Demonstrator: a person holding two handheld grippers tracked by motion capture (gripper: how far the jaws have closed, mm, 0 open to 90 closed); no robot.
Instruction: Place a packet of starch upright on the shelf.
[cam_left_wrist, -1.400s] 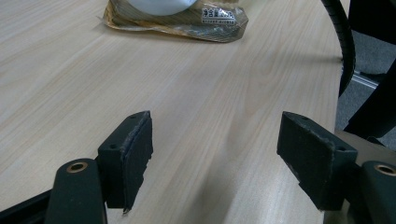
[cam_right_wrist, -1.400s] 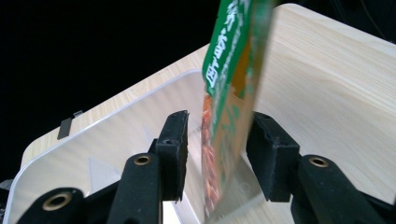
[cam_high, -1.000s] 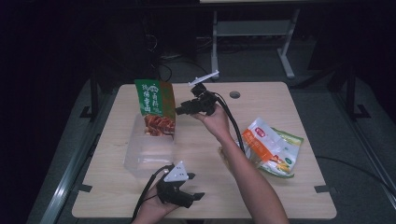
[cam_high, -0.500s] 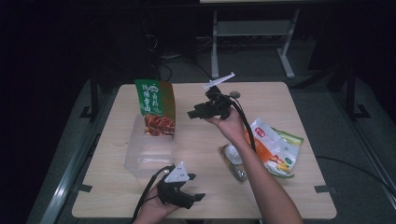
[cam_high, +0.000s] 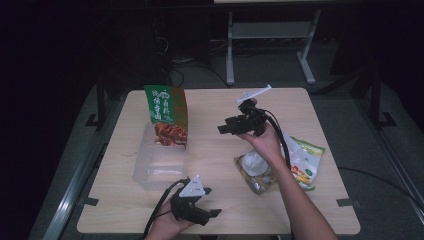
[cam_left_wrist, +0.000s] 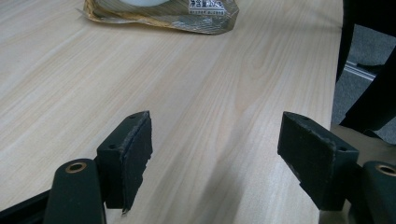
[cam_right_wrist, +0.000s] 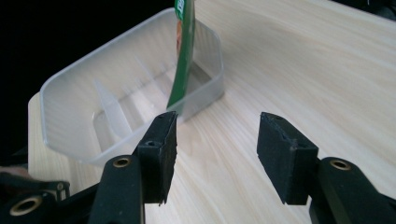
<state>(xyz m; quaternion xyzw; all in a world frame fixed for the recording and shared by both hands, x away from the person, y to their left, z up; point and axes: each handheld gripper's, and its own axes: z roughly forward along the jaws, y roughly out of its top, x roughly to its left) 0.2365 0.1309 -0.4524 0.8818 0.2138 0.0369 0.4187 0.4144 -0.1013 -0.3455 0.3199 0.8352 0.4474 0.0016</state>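
A green snack bag stands upright at the far end of a clear plastic bin. My right gripper hovers over the middle of the table, to the right of the bag and apart from it. Its jaws have just been opening and nothing lies between them. In the right gripper view the gripper looks past its open jaws at the bin and the bag's thin edge. My left gripper rests near the front edge, open and empty.
A brown-edged packet with a white item inside lies right of centre, and its edge appears in the left gripper view. A green and orange bag lies beyond it near the right edge. The table ends close behind the bin.
My right gripper has moved away from the green bag, to the right and a little toward the person, with its jaws spreading wider. The bag stays standing in the bin. The left gripper has kept still.
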